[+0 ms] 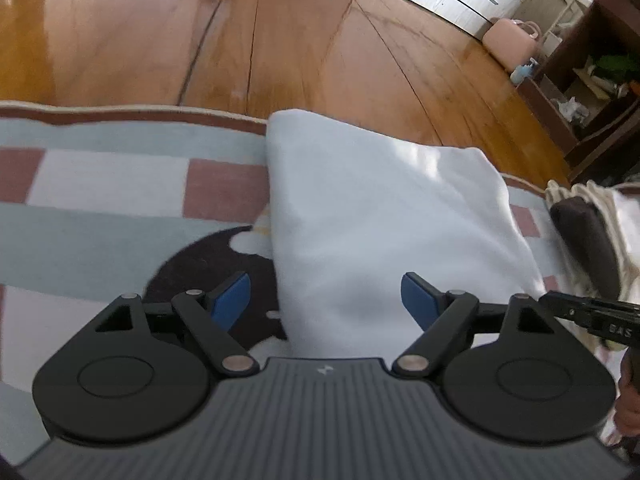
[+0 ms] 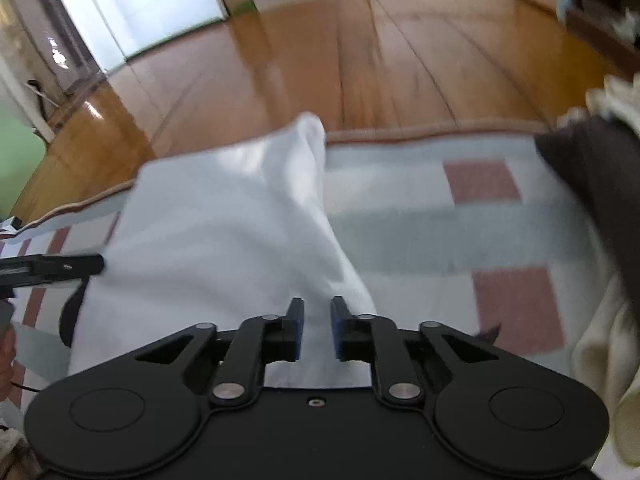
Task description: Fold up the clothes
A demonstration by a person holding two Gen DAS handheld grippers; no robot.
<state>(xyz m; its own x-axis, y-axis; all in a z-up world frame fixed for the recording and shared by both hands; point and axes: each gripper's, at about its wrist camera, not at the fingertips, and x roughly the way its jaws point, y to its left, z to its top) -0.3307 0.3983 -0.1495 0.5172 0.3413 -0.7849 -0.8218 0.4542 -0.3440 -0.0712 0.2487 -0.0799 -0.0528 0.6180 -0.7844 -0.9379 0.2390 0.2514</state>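
White cloth fills the space ahead of both tools right now. Look at the left gripper (image 1: pixel 326 300): its blue pads (image 1: pixel 232 300) are spread wide with nothing between them, hovering just over the near end of the white garment (image 1: pixel 380 208), so it reads as free and ready to take a fresh edge. Over to the right gripper (image 2: pixel 317 328), jaws drawn close together with a narrow gap, white fabric running right through that gap; whether the pads truly bite it, I cannot tell, the picture is blurred. The garment lies in a long folded strip across the checked rug (image 1: pixel 112 184), its far corner (image 2: pixel 310 128) lifted up off the rug. Beyond the rug, bare wooden floor (image 1: pixel 280 40). Off to the right, a pile of brown and cream clothes (image 2: pixel 600 208) waits, probably next in line.
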